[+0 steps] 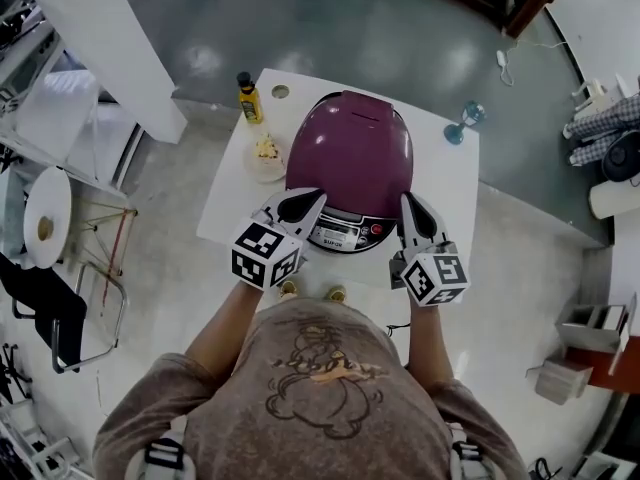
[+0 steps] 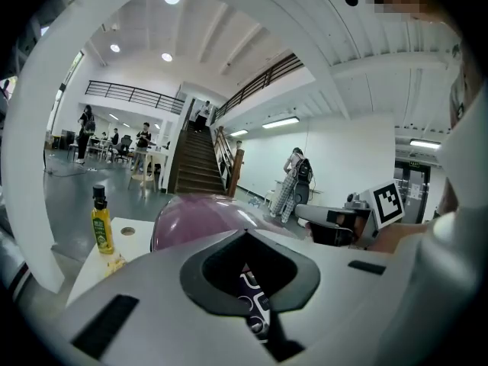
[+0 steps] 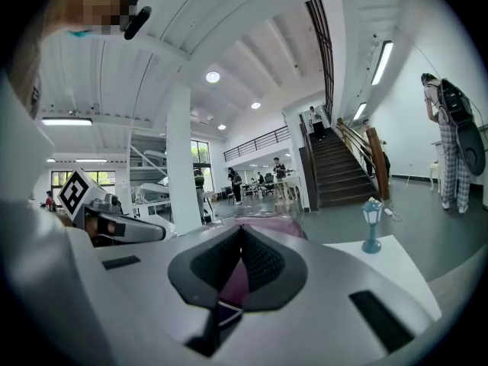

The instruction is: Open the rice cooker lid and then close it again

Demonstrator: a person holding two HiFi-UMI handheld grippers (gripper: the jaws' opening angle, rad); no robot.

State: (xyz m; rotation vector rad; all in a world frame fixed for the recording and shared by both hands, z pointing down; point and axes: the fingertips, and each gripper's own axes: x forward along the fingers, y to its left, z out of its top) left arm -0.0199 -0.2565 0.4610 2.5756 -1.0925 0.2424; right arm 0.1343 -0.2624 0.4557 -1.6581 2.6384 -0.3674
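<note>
A purple rice cooker [image 1: 350, 153] stands on the white table [image 1: 450, 183] with its lid down and its control panel [image 1: 345, 234] facing me. My left gripper [image 1: 305, 201] sits at the cooker's front left, jaws together, next to the panel. At the front right corner my right gripper [image 1: 410, 204] is also shut and holds nothing. In the left gripper view the left gripper [image 2: 245, 233] has the purple dome [image 2: 198, 216] just beyond its tips. The right gripper view shows the right gripper [image 3: 241, 229] with a strip of the cooker [image 3: 263, 223] past it.
A yellow oil bottle [image 1: 248, 98] and a plate of food [image 1: 265, 158] stand left of the cooker. A small blue lamp ornament [image 1: 465, 123] is at the far right corner. A black chair [image 1: 80, 308] stands on the floor to the left. People stand far off by the stairs.
</note>
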